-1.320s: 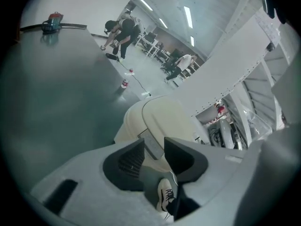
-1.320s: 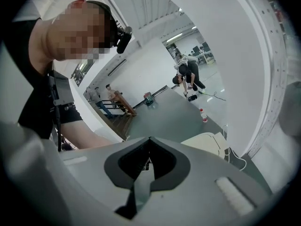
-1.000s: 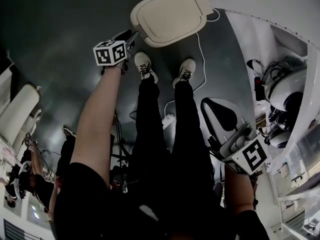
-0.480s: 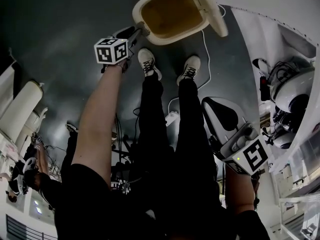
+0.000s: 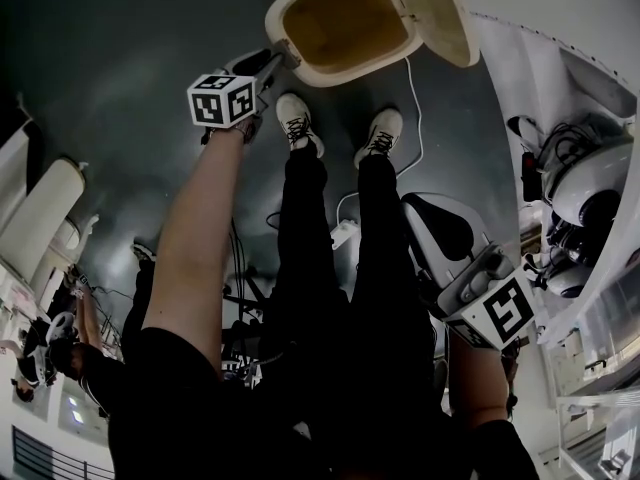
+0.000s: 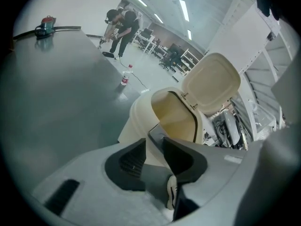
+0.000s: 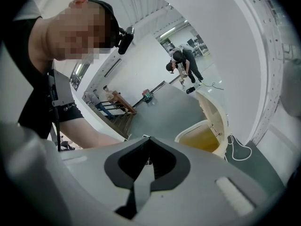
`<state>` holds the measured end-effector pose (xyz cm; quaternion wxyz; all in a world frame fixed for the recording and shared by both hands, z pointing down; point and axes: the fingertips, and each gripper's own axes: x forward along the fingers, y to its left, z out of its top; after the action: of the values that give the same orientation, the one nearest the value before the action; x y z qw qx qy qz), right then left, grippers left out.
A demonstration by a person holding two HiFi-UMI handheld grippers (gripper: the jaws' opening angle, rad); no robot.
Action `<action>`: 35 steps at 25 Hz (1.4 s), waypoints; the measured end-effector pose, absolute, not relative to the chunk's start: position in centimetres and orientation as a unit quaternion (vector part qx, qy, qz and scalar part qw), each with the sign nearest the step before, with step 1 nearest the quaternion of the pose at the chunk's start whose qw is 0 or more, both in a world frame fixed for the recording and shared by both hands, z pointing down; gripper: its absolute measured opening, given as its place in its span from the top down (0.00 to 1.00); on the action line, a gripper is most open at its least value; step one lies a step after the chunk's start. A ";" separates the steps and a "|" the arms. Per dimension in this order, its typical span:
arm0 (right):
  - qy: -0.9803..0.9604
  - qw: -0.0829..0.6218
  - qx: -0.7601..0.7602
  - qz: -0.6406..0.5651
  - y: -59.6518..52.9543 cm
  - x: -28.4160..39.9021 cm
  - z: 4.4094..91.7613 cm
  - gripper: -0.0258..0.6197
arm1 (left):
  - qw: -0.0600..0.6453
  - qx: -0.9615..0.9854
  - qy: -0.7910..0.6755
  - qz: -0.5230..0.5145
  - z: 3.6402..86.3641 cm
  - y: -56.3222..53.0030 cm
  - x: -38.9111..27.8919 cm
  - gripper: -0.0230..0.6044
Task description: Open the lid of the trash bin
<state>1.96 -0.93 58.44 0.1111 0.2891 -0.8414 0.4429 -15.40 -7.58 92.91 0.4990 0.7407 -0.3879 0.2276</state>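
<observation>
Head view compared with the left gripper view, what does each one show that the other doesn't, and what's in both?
Only the head view shows the white cable on the floor beside the trash bin, and the person's black trousers. Only the left gripper view shows a bottle on the floor and the ceiling light strips. Both show that bin with its lid raised, yellowish inside.

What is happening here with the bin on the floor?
A standing person holds tongs in each hand above a cream trash bin on the floor. Its lid stands open, tilted back. The left tongs are at the bin's front rim; their jaws are apart and have just been closing a little, with nothing gripped between them. The right tongs hang off to the side, shut and empty.
</observation>
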 end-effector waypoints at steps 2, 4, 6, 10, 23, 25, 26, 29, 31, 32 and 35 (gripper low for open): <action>-0.842 0.114 0.290 0.440 -0.9 1.9 58.5 0.95 | 0.497 0.742 -0.389 0.228 92.8 -7.6 -15.4 0.77; -0.844 0.117 0.291 0.435 -0.8 1.9 58.5 0.95 | 0.493 0.743 -0.388 0.233 92.8 -7.6 -15.2 0.77; -0.847 0.123 0.289 0.428 -0.6 2.0 58.4 0.95 | 0.490 0.743 -0.389 0.238 92.7 -7.4 -15.1 0.77; -0.853 0.128 0.289 0.415 -0.6 2.1 57.7 0.95 | 0.510 0.729 -0.402 0.218 92.3 -7.5 -14.9 0.84; -0.885 0.102 0.290 0.350 -1.2 3.7 49.1 0.95 | 0.487 0.753 -0.411 0.167 80.0 -6.9 -12.8 0.96; -0.890 0.099 0.291 0.336 -1.0 4.2 47.4 0.95 | 0.476 0.766 -0.408 0.142 76.2 -7.0 -11.8 0.96; -0.892 0.100 0.290 0.332 -0.8 4.6 46.6 0.95 | 0.471 0.771 -0.409 0.128 74.1 -7.0 -11.3 0.96; -0.896 0.098 0.291 0.321 -0.4 5.6 44.1 0.95 | 0.454 0.786 -0.411 0.085 67.8 -6.8 -9.8 0.96; -0.900 0.095 0.291 0.310 -0.2 6.1 42.4 0.95 | 0.438 0.799 -0.407 0.066 63.7 -6.7 -8.8 0.96; -0.903 0.091 0.290 0.303 -0.2 6.2 41.6 0.95 | 0.429 0.806 -0.404 0.058 61.7 -6.7 -8.4 0.96; -0.914 0.081 0.287 0.276 -0.4 6.3 39.3 0.95 | 0.398 0.827 -0.395 0.042 55.6 -6.8 -7.8 0.96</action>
<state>6.25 -0.40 39.31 0.0809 0.2866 -0.9139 0.2758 -7.80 -6.78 55.61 0.3978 0.8272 -0.3946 0.0416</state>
